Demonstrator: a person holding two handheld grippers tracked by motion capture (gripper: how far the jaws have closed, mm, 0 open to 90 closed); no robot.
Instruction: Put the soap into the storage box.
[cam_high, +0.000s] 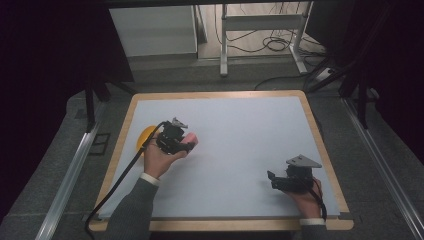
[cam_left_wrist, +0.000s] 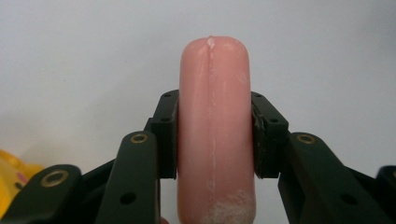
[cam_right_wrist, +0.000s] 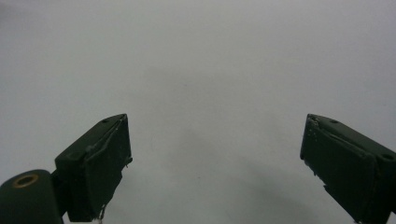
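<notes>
On a white worktop (cam_high: 235, 150), one pink sausage (cam_left_wrist: 215, 135) sits clamped in the left tool (cam_high: 186, 142), hand raised near the left edge beside one yellow object (cam_high: 146, 136). The right tool (cam_high: 271, 178) rests low at right, jaws wide, holding nothing.

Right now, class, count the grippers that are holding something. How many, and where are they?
1. The left gripper, at the table's left side, is shut on a pink sausage-shaped object. The right gripper, near the front right corner, is open with nothing between its jaws.
</notes>
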